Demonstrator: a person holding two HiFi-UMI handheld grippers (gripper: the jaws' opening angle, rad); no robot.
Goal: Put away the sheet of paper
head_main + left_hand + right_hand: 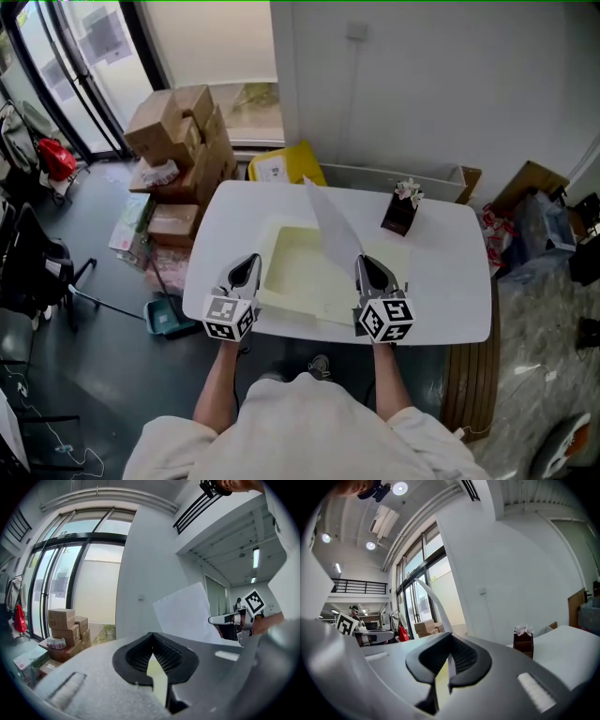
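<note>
Handling the sheet of paper calls for a light touch: it looks thin, limp and easily creased, so a pinch right at one edge suits it. Your right gripper has its jaws closed on the sheet's near edge, and the paper rises from there toward 11 o'clock over the pale yellow folder on the table. Your left gripper, at the folder's 9 o'clock, is clamped on its yellow edge.

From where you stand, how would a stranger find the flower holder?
Look at the white table. Near its far edge, toward the right, stands a small dark brown holder with pale flowers on top. It alone is dark; the folder and sheet nearby are pale.
</note>
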